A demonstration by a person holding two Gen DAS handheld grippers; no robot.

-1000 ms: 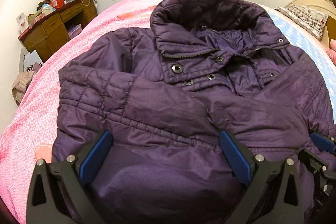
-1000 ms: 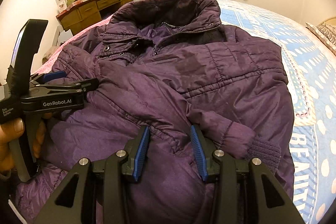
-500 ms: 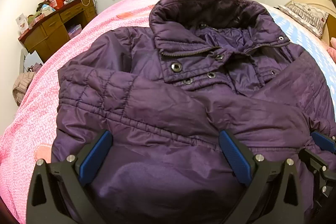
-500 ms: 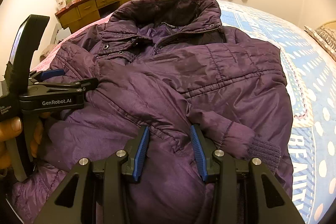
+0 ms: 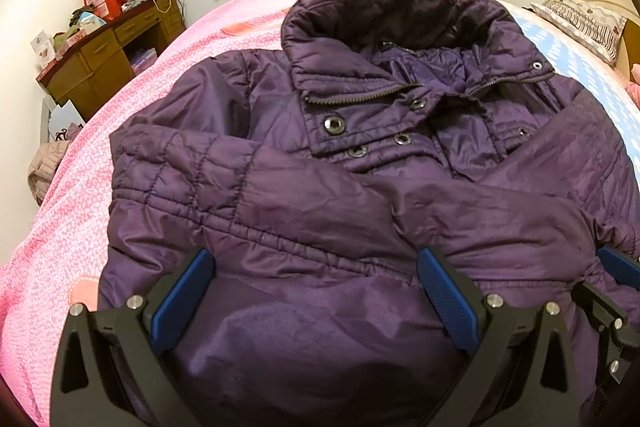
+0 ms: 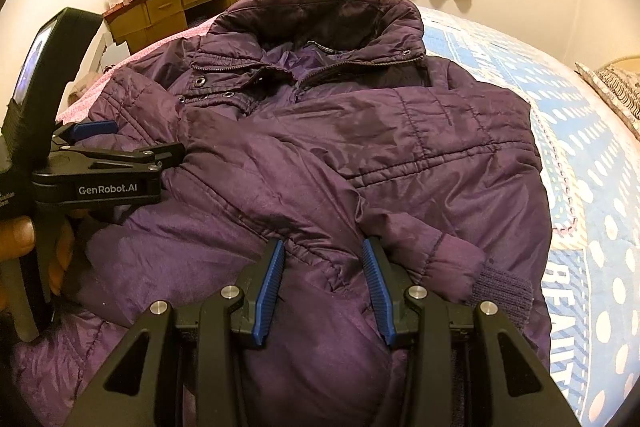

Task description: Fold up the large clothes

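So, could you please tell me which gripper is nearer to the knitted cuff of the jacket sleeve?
Right. The right gripper sits just beside the knitted cuff, which lies off its right-hand finger. The left gripper is further away, over the opposite side of the purple jacket.
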